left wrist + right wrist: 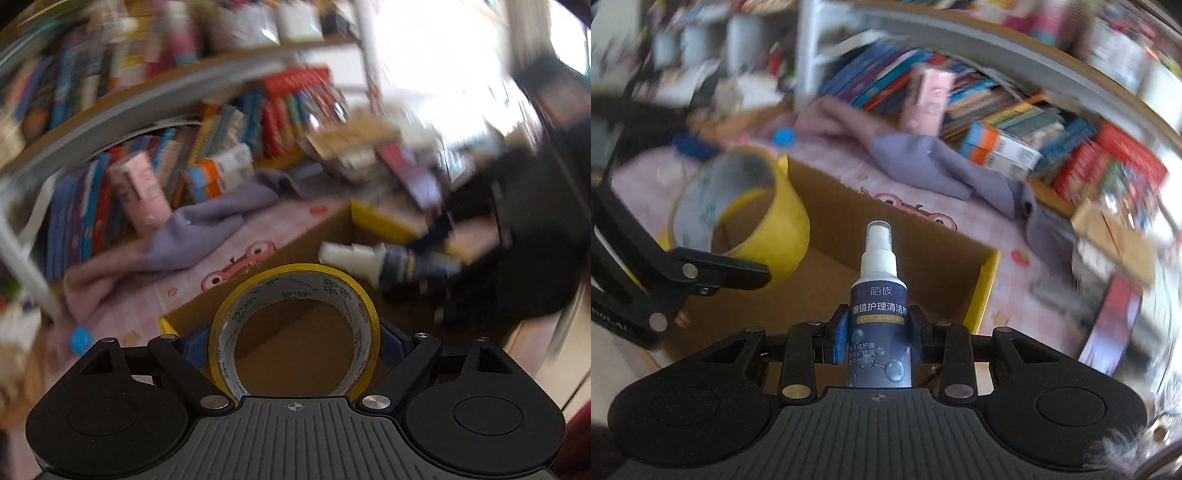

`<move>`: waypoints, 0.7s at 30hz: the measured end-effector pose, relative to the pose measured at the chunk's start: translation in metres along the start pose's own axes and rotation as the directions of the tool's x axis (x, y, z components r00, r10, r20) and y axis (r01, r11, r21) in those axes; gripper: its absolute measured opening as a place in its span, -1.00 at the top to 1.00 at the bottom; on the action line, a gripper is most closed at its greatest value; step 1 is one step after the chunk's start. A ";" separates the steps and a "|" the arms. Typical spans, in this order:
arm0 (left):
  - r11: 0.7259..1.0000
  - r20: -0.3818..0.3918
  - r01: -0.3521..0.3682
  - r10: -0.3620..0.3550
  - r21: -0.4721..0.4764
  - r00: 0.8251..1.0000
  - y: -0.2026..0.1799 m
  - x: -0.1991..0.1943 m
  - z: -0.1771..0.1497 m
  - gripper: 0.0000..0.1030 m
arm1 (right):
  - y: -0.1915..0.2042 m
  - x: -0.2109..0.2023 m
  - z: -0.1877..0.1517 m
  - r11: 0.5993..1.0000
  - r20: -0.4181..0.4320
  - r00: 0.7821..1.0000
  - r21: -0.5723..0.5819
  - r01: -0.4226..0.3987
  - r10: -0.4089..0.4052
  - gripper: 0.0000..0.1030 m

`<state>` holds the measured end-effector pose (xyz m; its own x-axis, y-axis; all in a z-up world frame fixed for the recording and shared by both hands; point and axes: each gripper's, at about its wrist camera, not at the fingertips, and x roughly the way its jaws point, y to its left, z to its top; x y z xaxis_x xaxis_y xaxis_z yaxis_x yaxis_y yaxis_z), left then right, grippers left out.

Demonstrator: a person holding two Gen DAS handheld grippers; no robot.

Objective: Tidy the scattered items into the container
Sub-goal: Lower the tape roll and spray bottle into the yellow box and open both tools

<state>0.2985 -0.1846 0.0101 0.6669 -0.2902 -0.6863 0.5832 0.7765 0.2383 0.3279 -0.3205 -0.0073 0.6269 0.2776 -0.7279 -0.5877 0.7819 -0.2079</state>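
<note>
A yellow tape roll [295, 275] stands on edge between the blue pads of my left gripper [293, 345], which is shut on it over the open cardboard box [314, 236]. In the right wrist view the same roll [783, 229] hangs at the left over the box [988, 280], with a black left finger [727, 271] across it. My right gripper [880, 325] is shut on a dark blue spray bottle [879, 295] with a white nozzle, upright above the box. The left wrist view shows that bottle [391, 260], blurred, at the right.
The box lies on a pink patterned mat [184, 284]. A purple cloth [942, 166] is heaped behind it. A pink carton [927, 99] leans against rows of books [1015, 122] on a low shelf. A blue cap [783, 137] lies on the mat.
</note>
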 end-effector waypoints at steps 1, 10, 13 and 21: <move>0.999 -0.031 0.008 -0.007 0.042 0.999 -0.001 0.010 0.002 -0.72 | -0.002 0.008 0.003 0.999 -0.017 1.000 -0.042 -0.009 0.008 0.40; 0.977 -0.183 0.075 -0.037 0.200 0.982 -0.011 0.066 0.010 -0.72 | -0.006 0.073 0.015 0.963 -0.162 0.984 -0.245 -0.113 0.074 0.40; 0.968 -0.222 0.107 -0.055 0.227 0.974 -0.012 0.079 0.013 -0.72 | -0.006 0.086 0.017 0.952 -0.192 0.978 -0.275 -0.135 0.084 0.40; 0.969 -0.313 0.135 -0.065 0.206 0.947 -0.006 0.104 0.015 -0.73 | -0.012 0.103 0.024 0.952 -0.250 0.961 -0.246 -0.181 0.118 0.40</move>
<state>0.3713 -0.2278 -0.0520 0.4486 -0.1506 -0.8810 0.7507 0.5983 0.2801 0.4117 -0.2876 -0.0647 0.4052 0.2200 -0.8874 -0.7990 0.5569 -0.2267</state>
